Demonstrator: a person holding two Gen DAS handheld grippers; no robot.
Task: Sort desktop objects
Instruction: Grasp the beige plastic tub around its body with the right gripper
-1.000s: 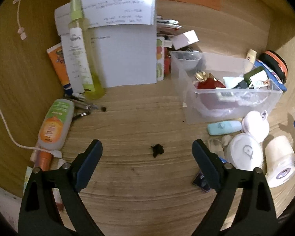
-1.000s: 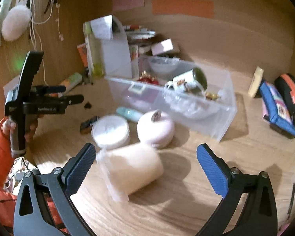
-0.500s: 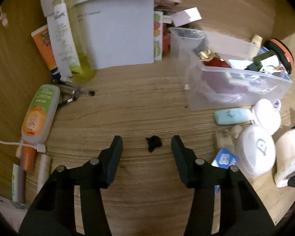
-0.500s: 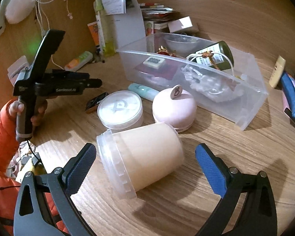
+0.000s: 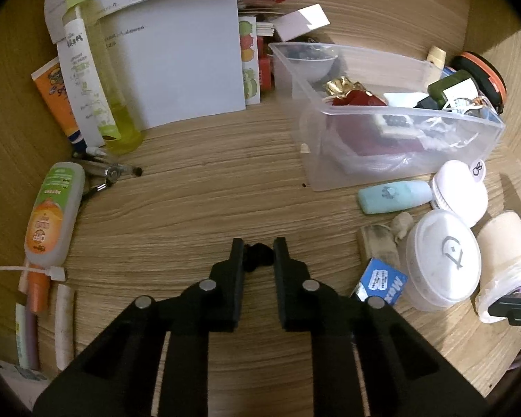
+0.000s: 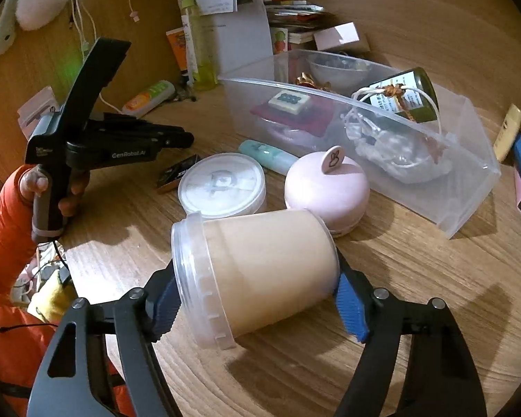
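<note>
A small black object (image 5: 258, 256) lies on the wooden desk (image 5: 198, 208), and my left gripper (image 5: 258, 248) is shut on it, one finger on each side. In the right wrist view a cream tub with a clear lid (image 6: 260, 271) lies on its side. My right gripper (image 6: 255, 279) straddles it with its jaws closing, and the blue pads (image 6: 350, 309) sit against the lid end and the base end. That tub (image 5: 507, 243) also shows at the right edge of the left wrist view. The left gripper (image 6: 187, 138) is visible at the left, held by a hand.
A clear plastic bin (image 5: 392, 173) holding several items stands at the back right. Before it lie a white round tub (image 5: 441, 257), a pink round case (image 5: 462, 194), a teal tube (image 5: 392, 196) and a blue box (image 5: 380, 279). Bottles (image 5: 93, 69) and papers (image 5: 177, 62) crowd the back left.
The left jaws came together on the black object as the gripper sank toward it. The right gripper dropped around the cream tub and its jaws narrowed onto both ends.
</note>
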